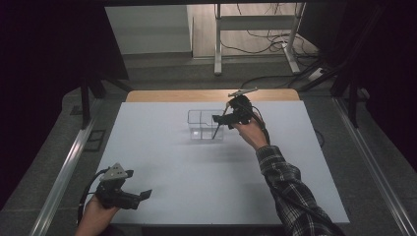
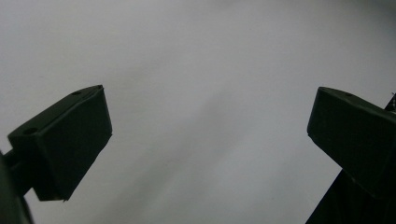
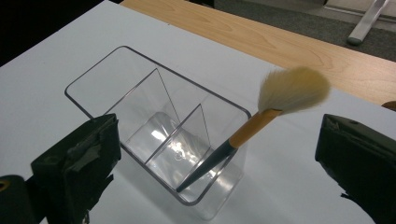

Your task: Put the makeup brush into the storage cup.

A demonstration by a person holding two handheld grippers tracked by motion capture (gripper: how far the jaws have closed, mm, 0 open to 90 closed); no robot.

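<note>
A clear plastic organiser (image 3: pixel 93 70) with three compartments stands on the white table top, toward the back middle in the high view (image 1: pixel 195 118). A makeup brush (image 3: pixel 252 125) with a dark and orange handle and pale bristles leans in its end compartment, bristles up and out past the rim (image 1: pixel 217 129). My right gripper (image 3: pixel 218 123) hovers just over that end (image 1: pixel 223 118), open, with the brush between the jaws and apart from both pads. My left gripper (image 1: pixel 138 184) rests at the front left of the table, open with nothing in it (image 2: pixel 208 107).
The white table top (image 1: pixel 196 187) has a wooden strip (image 1: pixel 211 95) along its far edge. Beyond it are a metal desk frame (image 1: pixel 255 34) and loose cables on the floor. A plaid sleeve (image 1: pixel 290 191) crosses the right front of the table.
</note>
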